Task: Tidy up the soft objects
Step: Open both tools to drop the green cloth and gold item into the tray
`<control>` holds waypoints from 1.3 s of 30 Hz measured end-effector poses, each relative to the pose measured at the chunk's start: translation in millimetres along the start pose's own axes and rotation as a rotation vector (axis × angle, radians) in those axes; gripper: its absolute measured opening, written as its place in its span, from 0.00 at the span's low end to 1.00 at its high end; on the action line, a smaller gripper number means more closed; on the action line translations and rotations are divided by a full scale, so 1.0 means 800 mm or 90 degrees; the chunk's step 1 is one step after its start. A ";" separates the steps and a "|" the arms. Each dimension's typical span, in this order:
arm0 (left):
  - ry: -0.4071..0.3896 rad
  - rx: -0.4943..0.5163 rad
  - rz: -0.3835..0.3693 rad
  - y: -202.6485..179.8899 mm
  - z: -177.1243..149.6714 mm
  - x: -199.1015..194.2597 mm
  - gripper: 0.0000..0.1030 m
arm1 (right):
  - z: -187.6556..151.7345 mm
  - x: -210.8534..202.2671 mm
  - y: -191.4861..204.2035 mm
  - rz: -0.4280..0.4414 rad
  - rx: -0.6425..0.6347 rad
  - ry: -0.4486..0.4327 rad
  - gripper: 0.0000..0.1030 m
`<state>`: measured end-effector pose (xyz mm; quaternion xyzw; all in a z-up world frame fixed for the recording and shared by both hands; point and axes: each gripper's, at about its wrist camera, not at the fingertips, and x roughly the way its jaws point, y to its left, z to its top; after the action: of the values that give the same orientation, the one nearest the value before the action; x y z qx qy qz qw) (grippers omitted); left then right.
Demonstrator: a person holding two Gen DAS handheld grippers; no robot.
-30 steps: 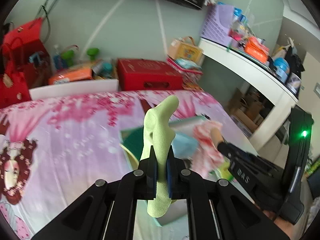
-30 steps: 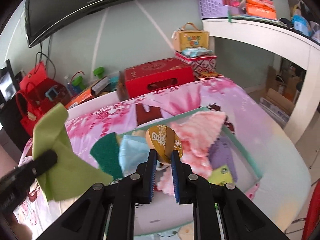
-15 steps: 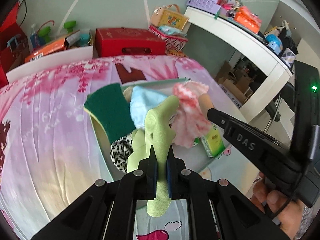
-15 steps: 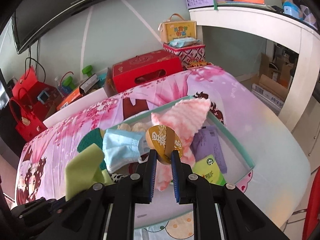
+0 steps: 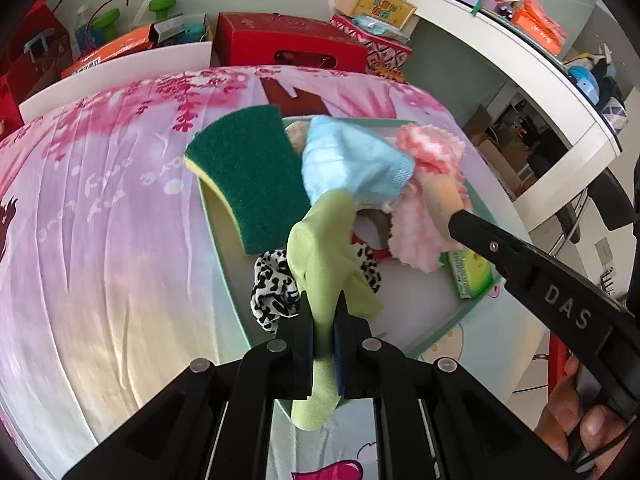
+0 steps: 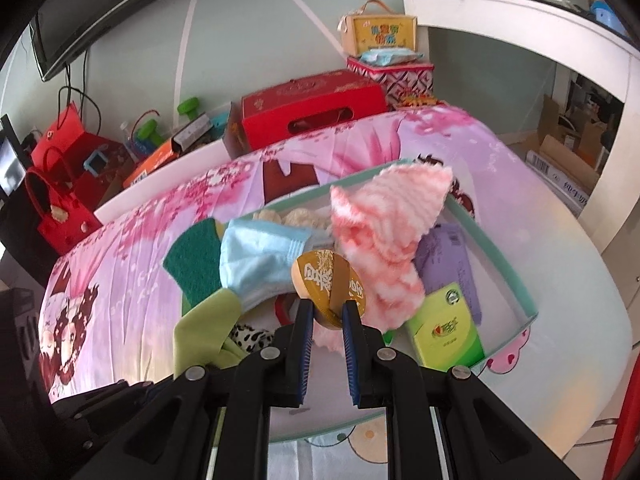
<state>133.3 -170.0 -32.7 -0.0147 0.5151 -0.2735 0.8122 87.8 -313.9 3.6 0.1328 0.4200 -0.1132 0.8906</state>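
Bright daylight, fisheye warping, slight blur

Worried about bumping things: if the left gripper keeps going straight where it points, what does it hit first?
Probably the leopard-print scrunchie on the tray floor, just past the green cloth held by the left gripper; depth is hard to judge.

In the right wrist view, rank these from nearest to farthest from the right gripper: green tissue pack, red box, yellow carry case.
1. Green tissue pack: in the tray, just right of the right gripper.
2. Red box: beyond the bed's far edge.
3. Yellow carry case: farther back, stacked by the wall.
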 end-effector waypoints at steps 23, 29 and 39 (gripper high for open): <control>-0.005 -0.033 -0.003 0.015 -0.003 -0.007 0.43 | -0.013 0.018 -0.003 0.006 0.018 0.060 0.47; -0.020 -0.040 -0.002 0.019 -0.006 -0.022 0.55 | -0.017 0.025 -0.011 -0.001 0.032 0.077 0.64; -0.068 -0.077 0.066 0.051 -0.008 -0.048 0.78 | -0.022 0.035 -0.015 -0.014 0.038 0.098 0.82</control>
<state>133.1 -116.5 -16.5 -0.0515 0.4865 -0.1984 0.8493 88.5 -321.8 -30.8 0.1633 0.4851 -0.1250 0.8499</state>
